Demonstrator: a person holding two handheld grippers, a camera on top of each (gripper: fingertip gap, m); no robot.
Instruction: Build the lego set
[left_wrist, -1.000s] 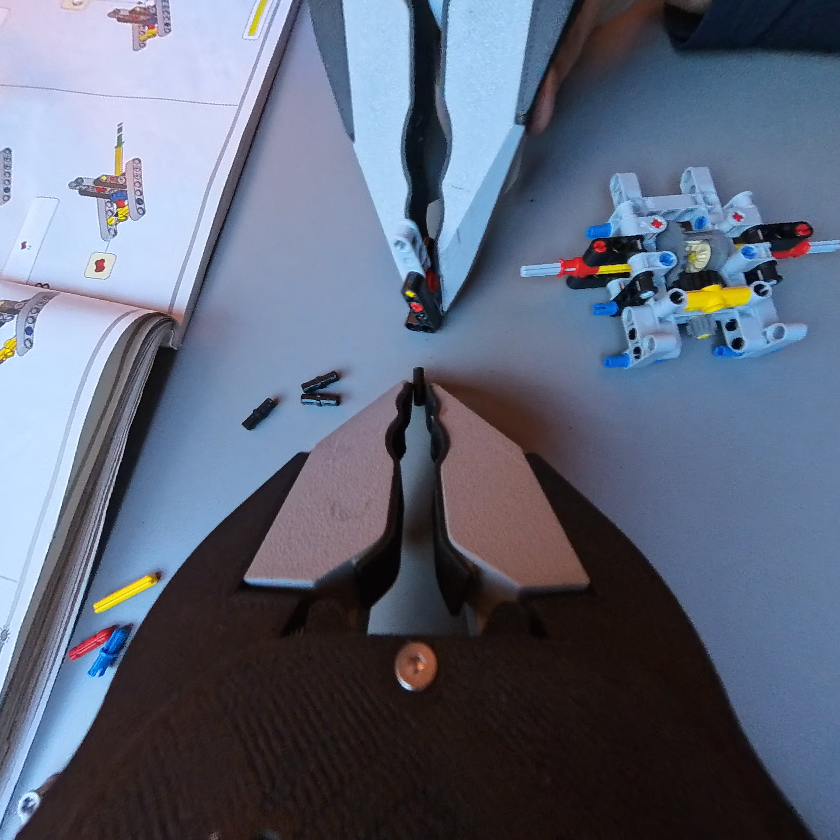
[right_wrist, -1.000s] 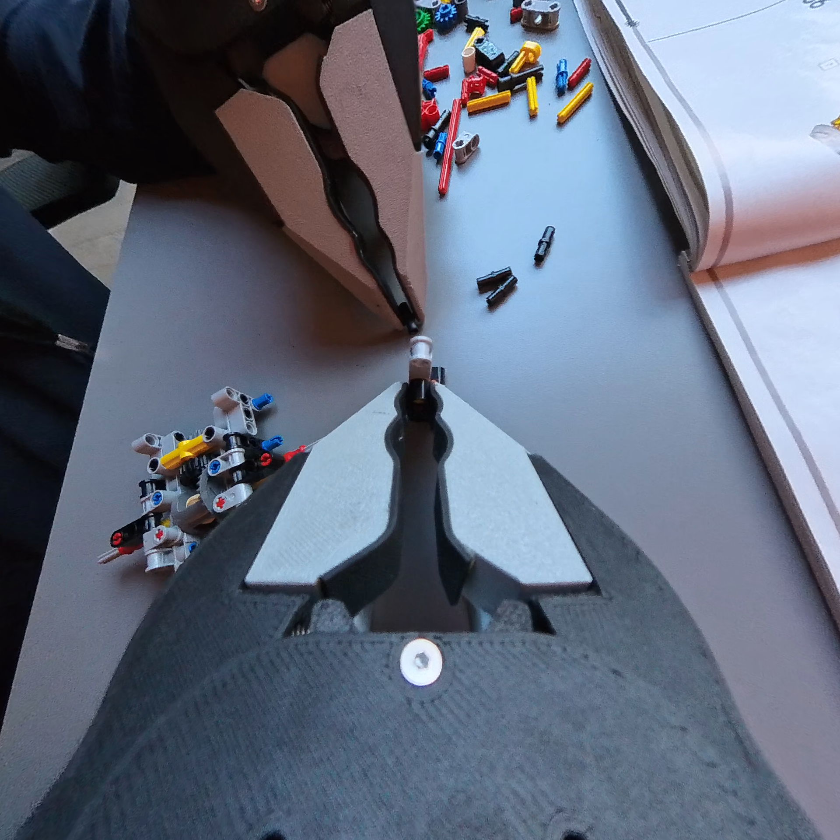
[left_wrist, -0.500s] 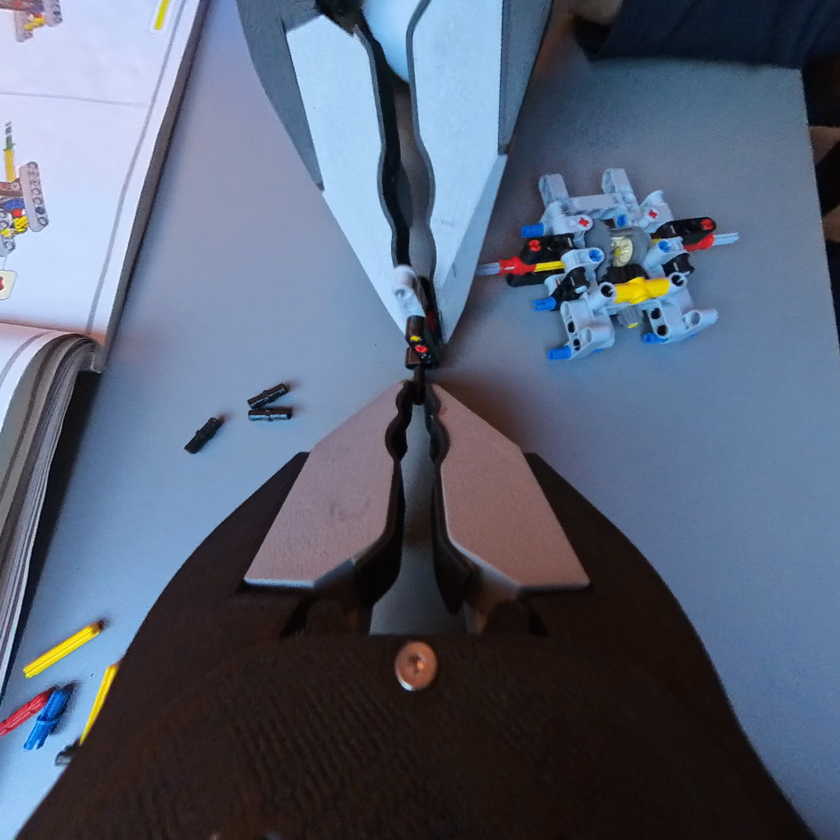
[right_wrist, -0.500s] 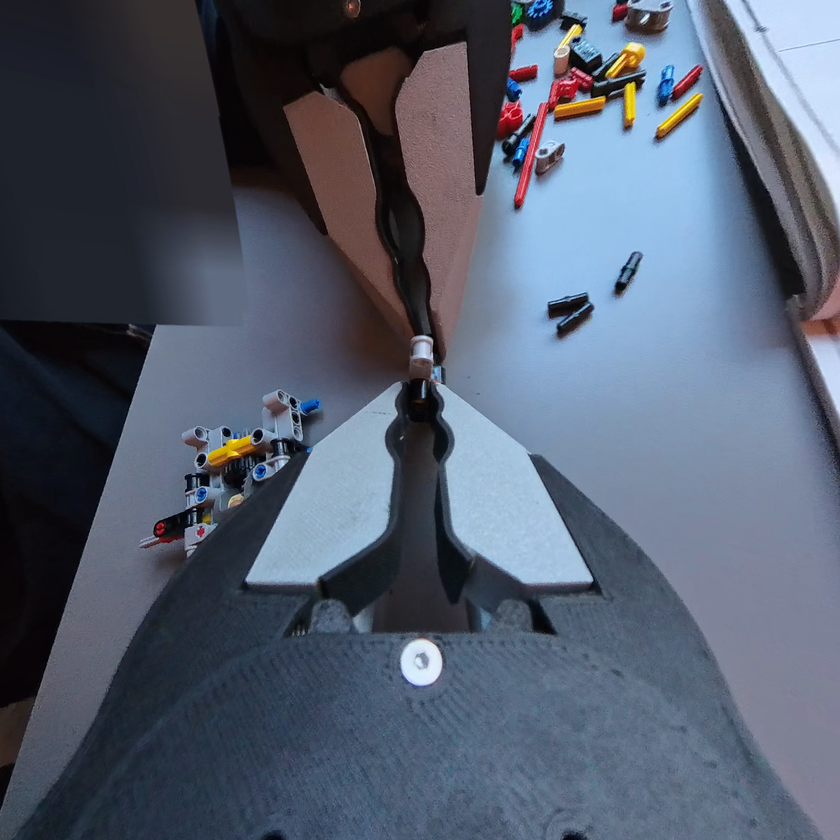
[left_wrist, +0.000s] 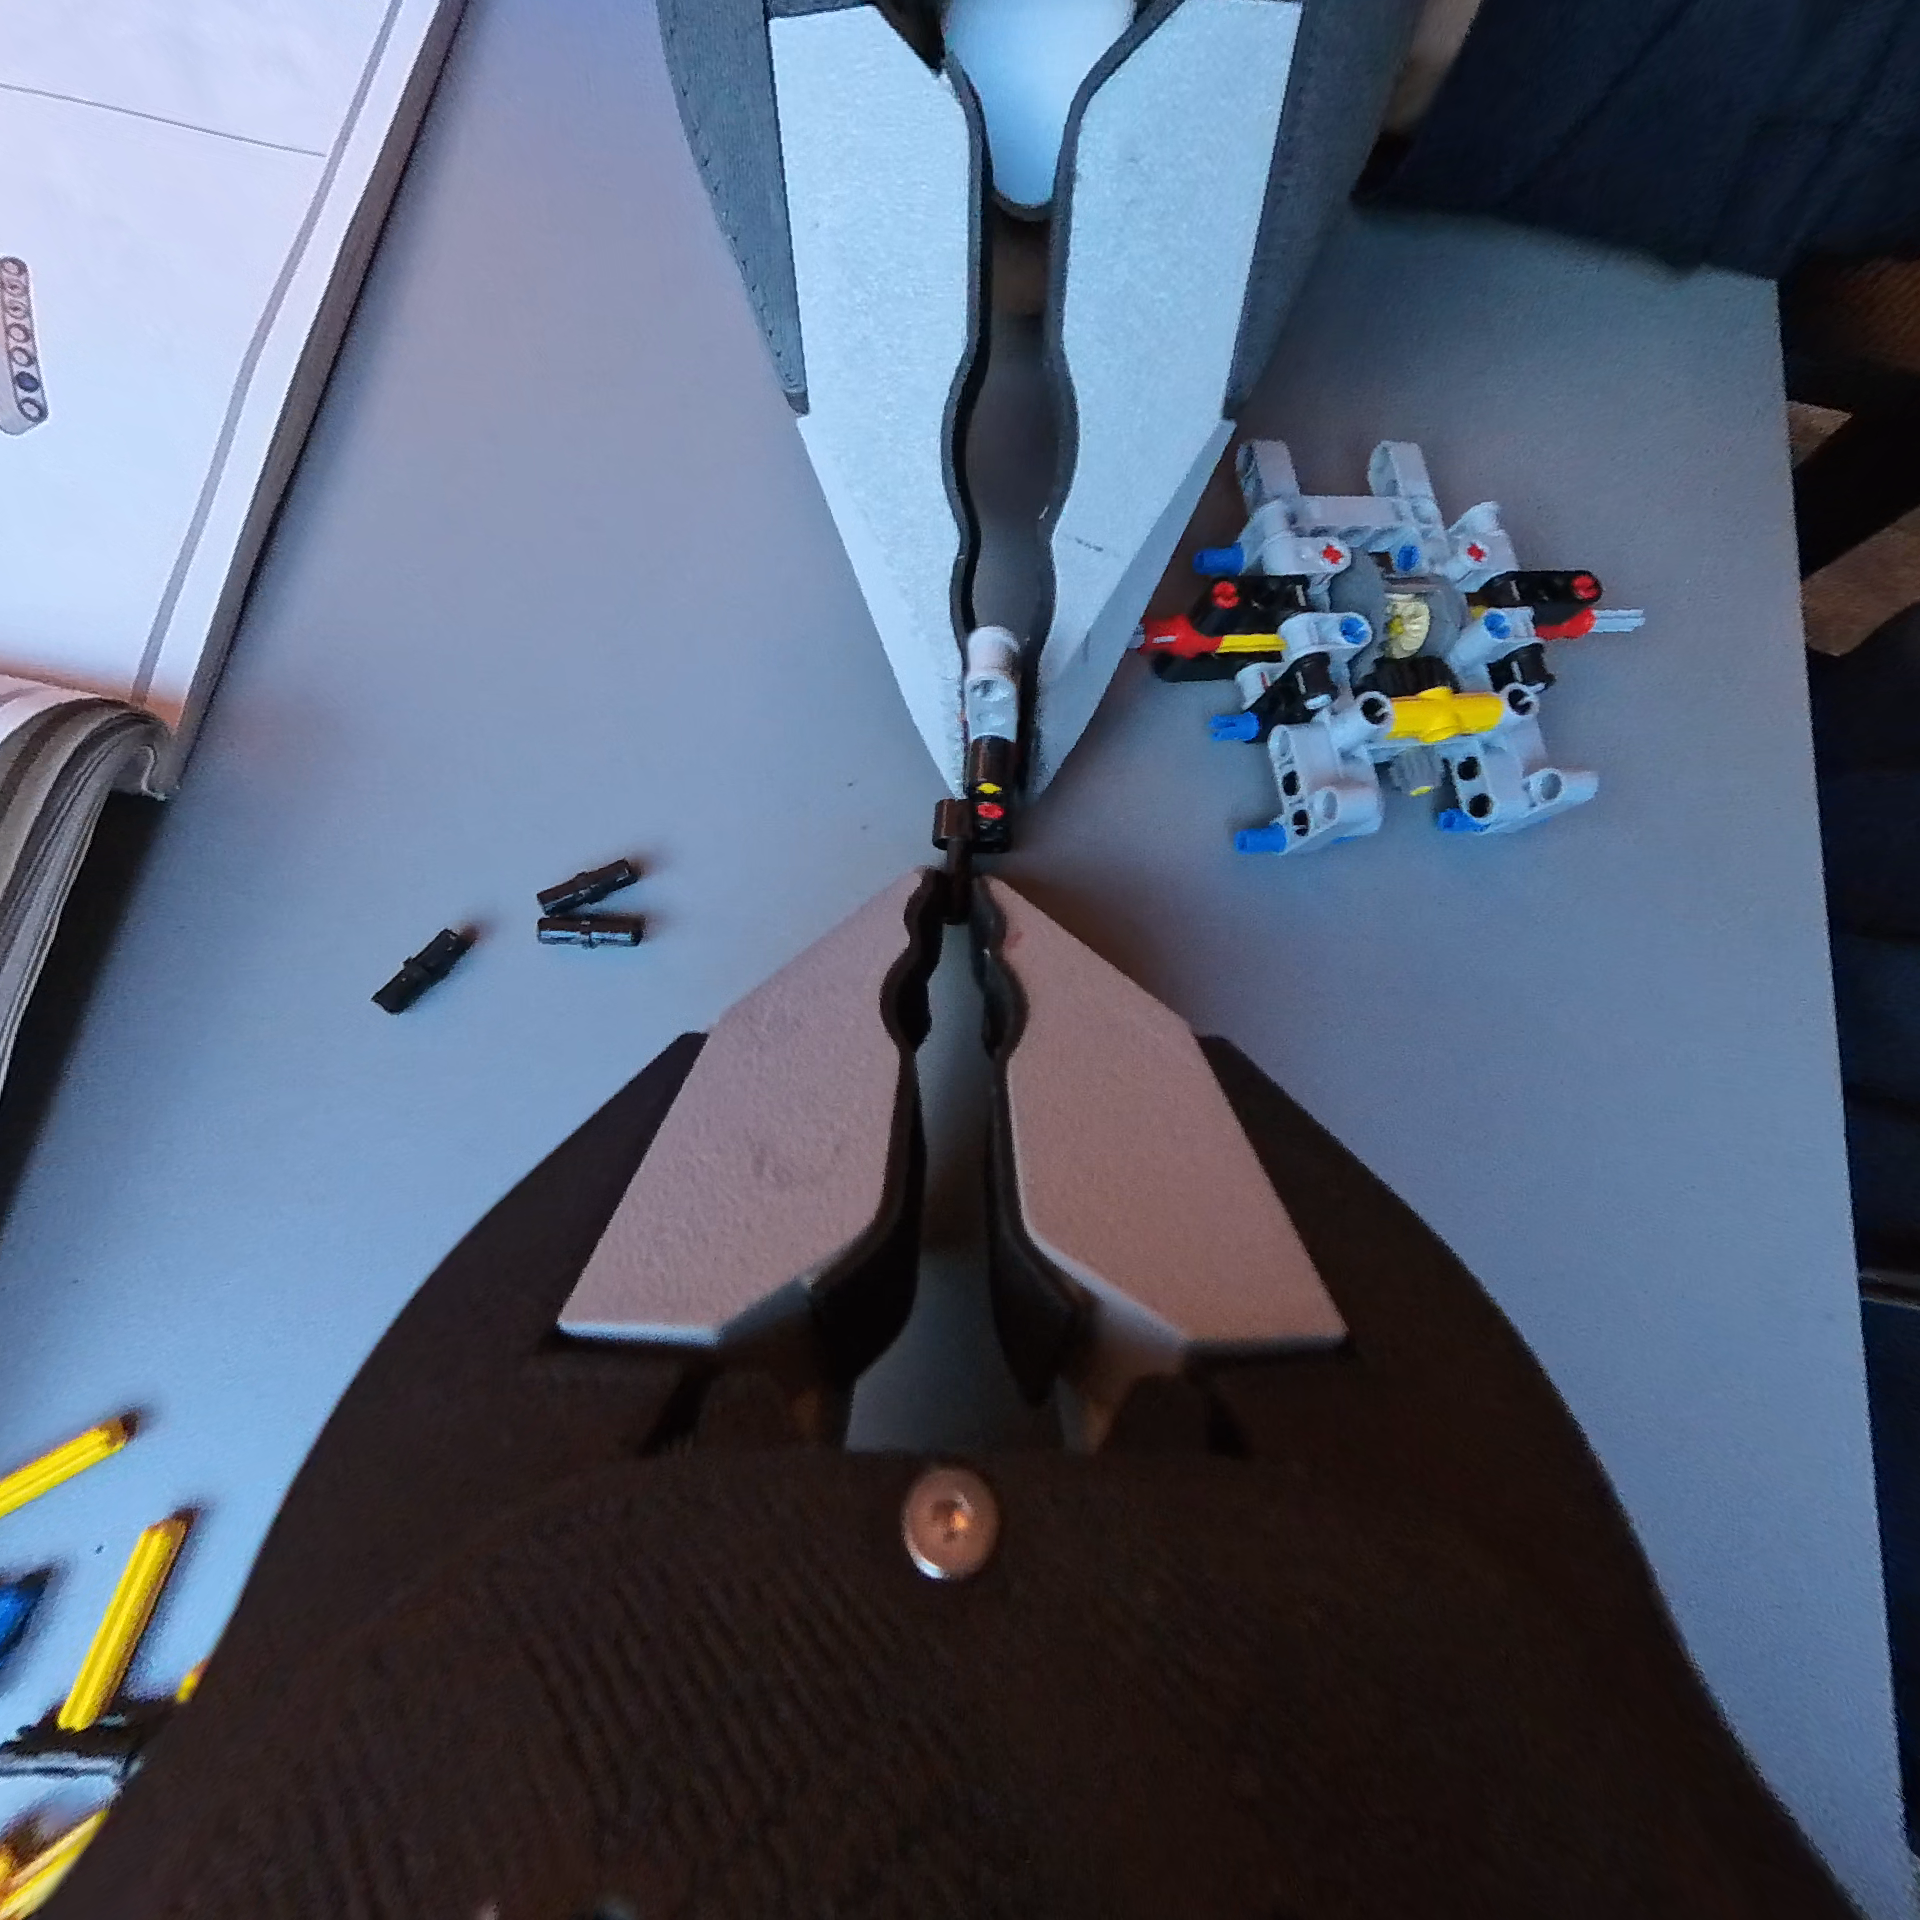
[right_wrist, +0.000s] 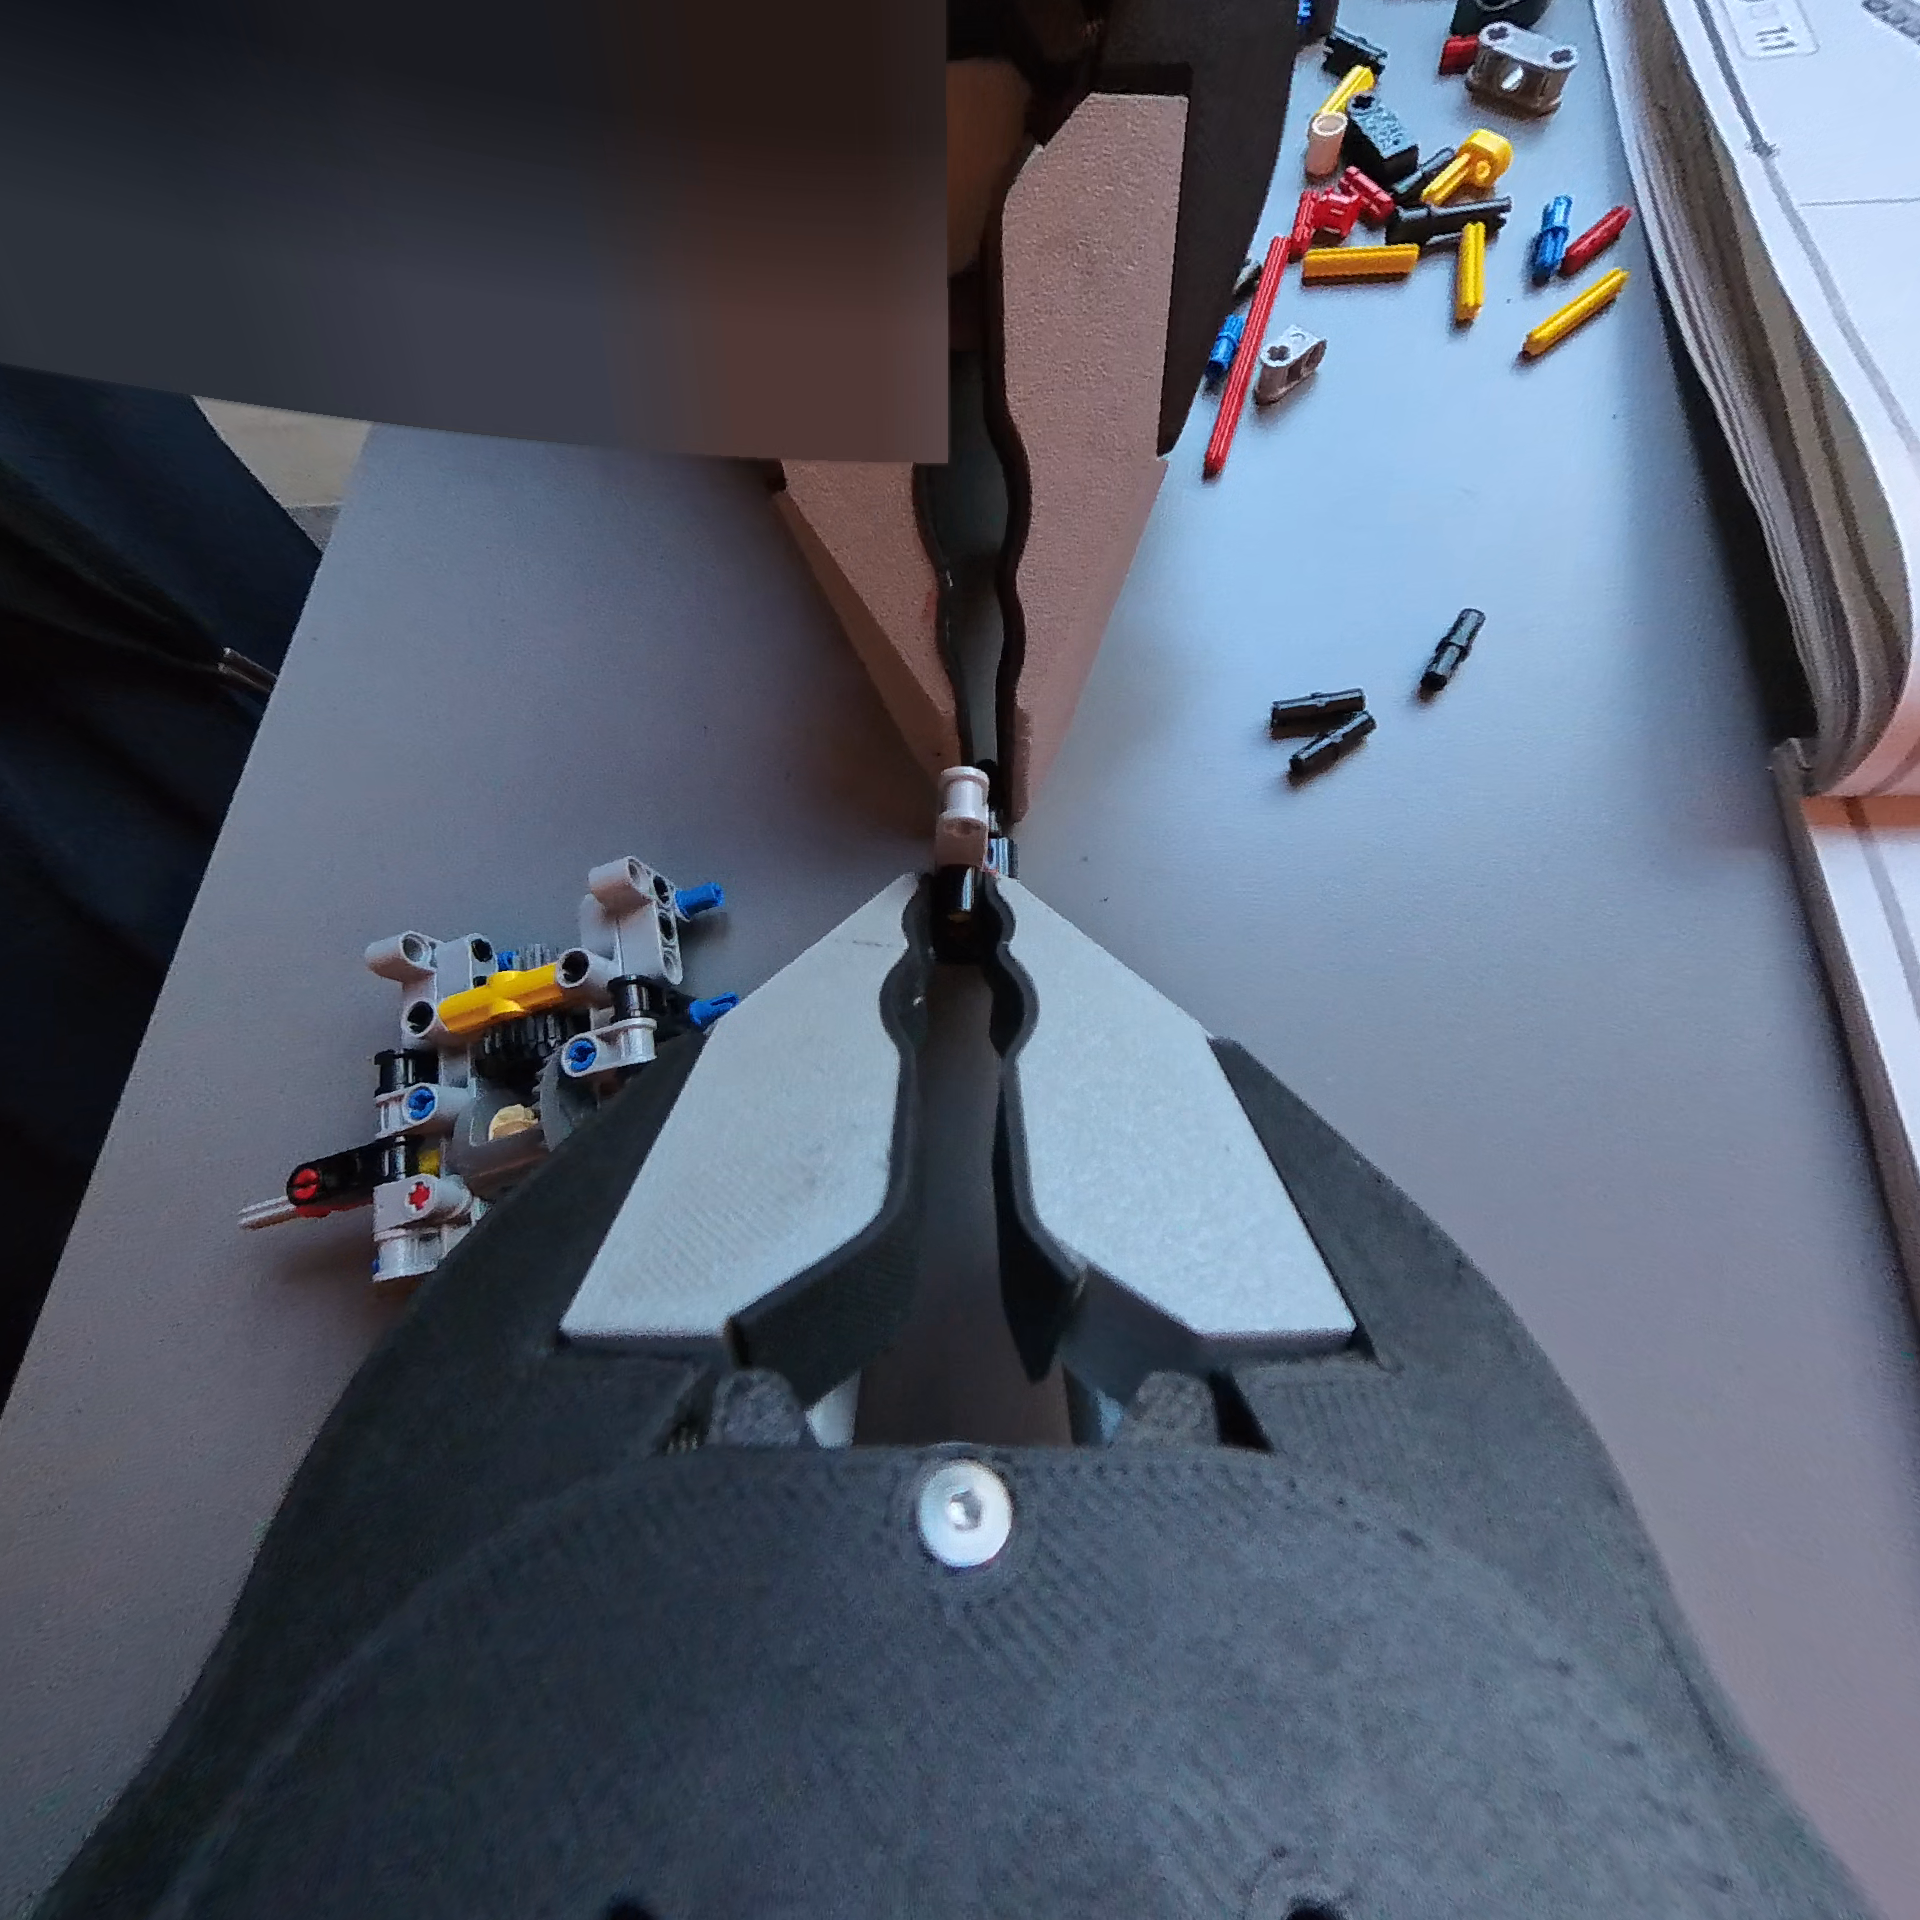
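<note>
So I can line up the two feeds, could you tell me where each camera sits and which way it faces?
Left wrist view: on the left gripper, facing the right gripper tip to tip; a black pin sits in its own fingertips.
Right wrist view: on the right gripper, facing back at the left gripper; it grips a small black-and-grey assembly.
Shared: both grippers, the grey table, three loose black pins, the built model, the open booklet.
</note>
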